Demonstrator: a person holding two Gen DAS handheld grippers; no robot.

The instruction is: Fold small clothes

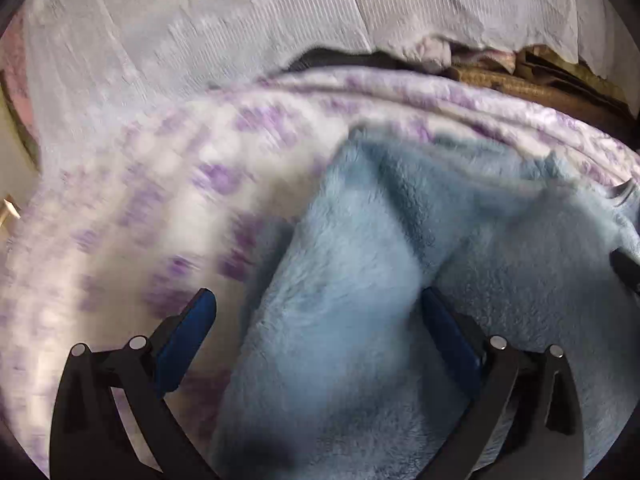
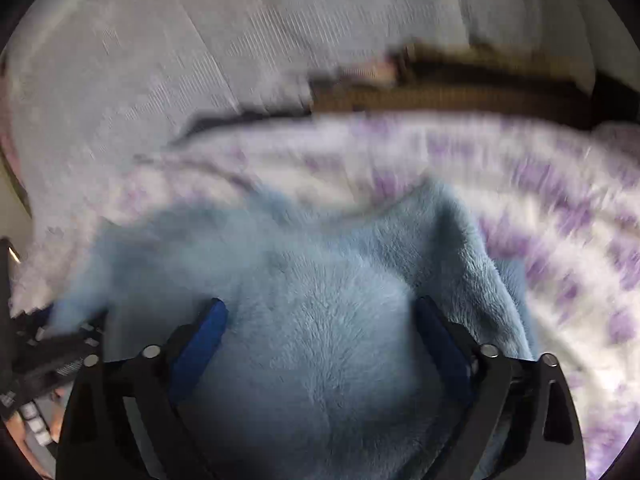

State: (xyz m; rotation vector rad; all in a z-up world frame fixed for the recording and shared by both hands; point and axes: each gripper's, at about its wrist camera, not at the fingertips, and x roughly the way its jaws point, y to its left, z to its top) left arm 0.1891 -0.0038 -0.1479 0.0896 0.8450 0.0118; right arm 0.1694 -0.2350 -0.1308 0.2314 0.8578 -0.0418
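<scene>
Bed sheet point(image 1: 160, 40), pale grey with a fine rib, fills the far half of both views; it is the base layer everything lies on. Over it a white blanket with purple blotches point(image 1: 140, 200) is spread as the work surface, likely to give the garment a flat, soft place to fold on. A brown and dark pile of clothes point(image 1: 520, 80) sits at the blanket's far edge, well apart from the work, probably waiting or set aside; too blurred to tell which.

Task item: the light blue fleece garment point(image 2: 320, 300), bunched and ridged on the purple blanket, not yet flat or folded. Both views are motion-blurred.

Left gripper point(image 1: 320, 312): jaws spread wide, 1 blue pad over the blanket, the other against the fleece, a raised fold running between them; nothing pinched. Right gripper point(image 2: 320, 316): jaws also wide apart, straddling a hump of fleece, no clamp. Judgement: both are lined up to take hold of the fleece.
</scene>
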